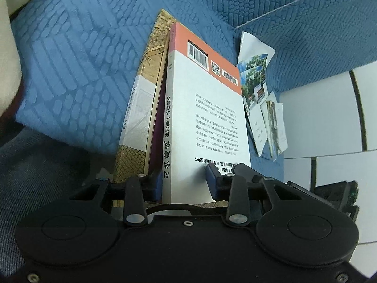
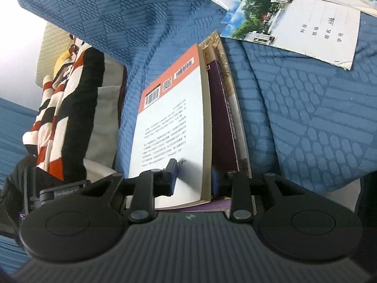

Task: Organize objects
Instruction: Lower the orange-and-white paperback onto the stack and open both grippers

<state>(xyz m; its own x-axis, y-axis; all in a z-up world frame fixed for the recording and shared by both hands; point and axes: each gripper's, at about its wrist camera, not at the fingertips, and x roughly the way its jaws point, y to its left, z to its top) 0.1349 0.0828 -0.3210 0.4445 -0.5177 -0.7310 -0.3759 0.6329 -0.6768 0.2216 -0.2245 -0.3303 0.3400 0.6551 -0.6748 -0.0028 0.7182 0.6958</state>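
Books: a stack of three, a white book (image 1: 207, 118) with an orange band and barcodes on top, a purple book (image 2: 220, 122) under it and a tan patterned book (image 1: 141, 108) lowest, lies on the blue quilted bedspread (image 1: 77, 70), at the centre of both wrist views.
Left claw (image 1: 186, 184): at 6 o'clock in its view, blue pads astride the near end of the white book; whether they press on it cannot be told.
Right claw (image 2: 195, 179): at 6 o'clock in its view, one pad on the white cover, the other down beside the stack's edge; a firm clamp cannot be confirmed.
Loose papers: photo cards and a form sheet (image 2: 325, 28) lie scattered at 2 o'clock of the stack, close by but apart.
Surroundings: a red, white and black striped cloth (image 2: 70, 108) at 9 o'clock in the right view; white floor tiles (image 1: 329, 108) at 3 o'clock in the left.
Risk: judged from here, a hold that catches only the top book may let the lower two slide free on the soft bedding; an uneven lift between the two claws could fan the stack apart.
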